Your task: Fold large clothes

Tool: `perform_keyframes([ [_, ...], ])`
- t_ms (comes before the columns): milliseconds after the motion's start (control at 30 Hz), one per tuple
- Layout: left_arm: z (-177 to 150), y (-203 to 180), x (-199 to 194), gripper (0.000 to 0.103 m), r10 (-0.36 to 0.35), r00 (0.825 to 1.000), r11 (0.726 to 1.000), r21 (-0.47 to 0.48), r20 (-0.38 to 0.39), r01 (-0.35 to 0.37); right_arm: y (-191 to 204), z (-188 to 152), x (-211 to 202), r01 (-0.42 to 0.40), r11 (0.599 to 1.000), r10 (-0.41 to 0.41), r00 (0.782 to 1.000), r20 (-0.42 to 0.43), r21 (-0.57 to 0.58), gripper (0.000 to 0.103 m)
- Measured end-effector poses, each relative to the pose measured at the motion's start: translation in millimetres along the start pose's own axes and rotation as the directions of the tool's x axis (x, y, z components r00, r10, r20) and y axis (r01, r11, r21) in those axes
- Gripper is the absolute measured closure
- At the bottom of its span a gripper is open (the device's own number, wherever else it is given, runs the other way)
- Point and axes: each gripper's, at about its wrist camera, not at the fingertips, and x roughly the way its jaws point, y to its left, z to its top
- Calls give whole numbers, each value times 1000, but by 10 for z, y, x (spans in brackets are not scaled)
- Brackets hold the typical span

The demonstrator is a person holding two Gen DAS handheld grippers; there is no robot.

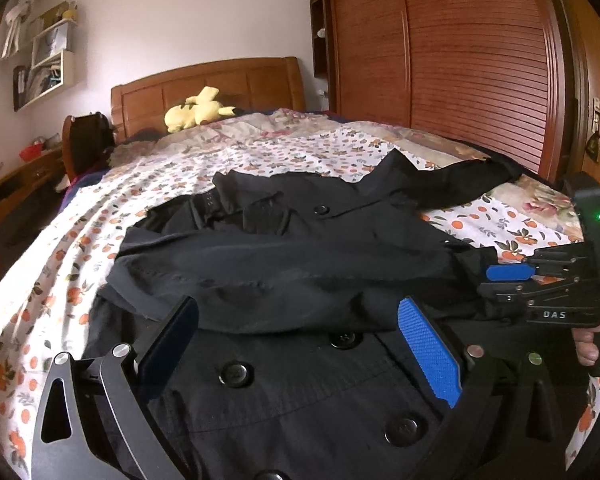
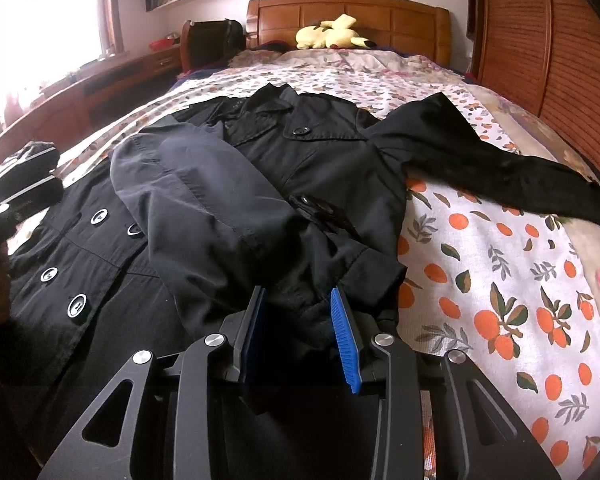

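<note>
A large black buttoned coat lies front up on the flowered bedsheet. One sleeve is folded across its chest, and my right gripper is shut on that sleeve's cuff. The other sleeve lies stretched out to the right on the sheet. My left gripper is open, its blue pads wide apart just above the coat's lower front, with the folded sleeve beyond them. In the right wrist view the left gripper shows at the left edge.
A yellow plush toy lies by the wooden headboard. A slatted wooden wardrobe runs along the bed's right side. To the left are a desk, a dark chair and a wall shelf.
</note>
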Motion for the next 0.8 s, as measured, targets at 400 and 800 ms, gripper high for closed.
perform_keyframes([
  [400,-153,27,132,2,1,1000,999,-32,12,-1,-3,-8,-109,19,1000,-19,998,55,3,63],
  [800,-173,23,5,3,15,997,1000,-27,73,-13,-443,326,-511,114,990,-126,980,155,80,58],
])
